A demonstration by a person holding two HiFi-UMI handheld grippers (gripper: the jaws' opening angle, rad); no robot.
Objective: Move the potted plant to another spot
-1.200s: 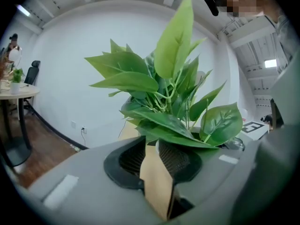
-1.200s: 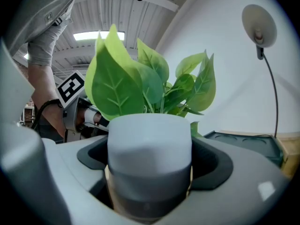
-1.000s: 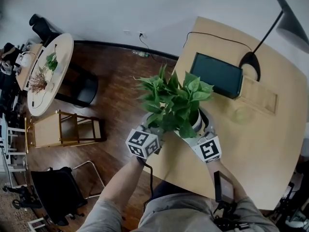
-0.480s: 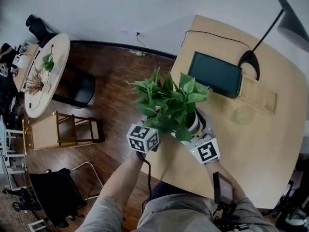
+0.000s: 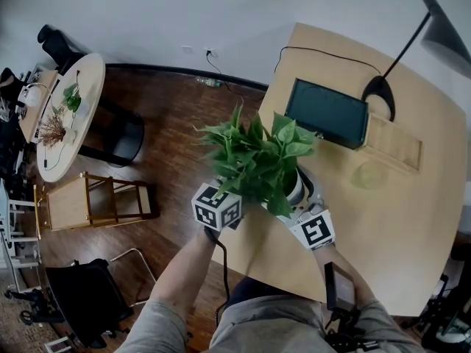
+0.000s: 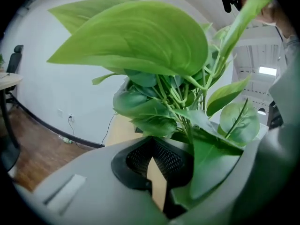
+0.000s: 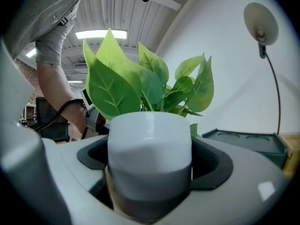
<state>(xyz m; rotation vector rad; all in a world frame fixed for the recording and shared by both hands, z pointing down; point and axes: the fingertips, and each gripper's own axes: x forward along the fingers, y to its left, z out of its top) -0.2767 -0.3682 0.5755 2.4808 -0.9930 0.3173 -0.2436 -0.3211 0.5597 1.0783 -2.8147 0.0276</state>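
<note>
The potted plant (image 5: 259,160) sits at the near left corner of the wooden worktop (image 5: 397,219), and its green leaves spread out past the edge and over the dark wood floor (image 5: 176,145). The right claw (image 7: 149,172) is clamped on the plant's pot (image 7: 149,139), which is white with a grey lower band. The black pads press on both of its sides and the jaws stand wide around it. The pot's base is hidden behind the jaws, so it is unclear whether it rests on the worktop or hangs just above it.

The left claw (image 6: 153,165) is at the plant's left side, under the foliage. Its jaws are drawn together, with only a thin sliver of worktop showing between the pads. One leaf (image 6: 211,165) lies over its right jaw, and no view settles whether that leaf is pinched. The person's forearms reach in from the near edge, one behind each claw.

Farther back on the worktop, well apart from the plant, lies a dark rectangular tray (image 5: 327,112). The round base of a desk lamp (image 5: 379,90) stands just to its right. Across the floor at the far left stands a round table (image 5: 70,116), with a wooden rack (image 5: 96,197) nearer than it.
</note>
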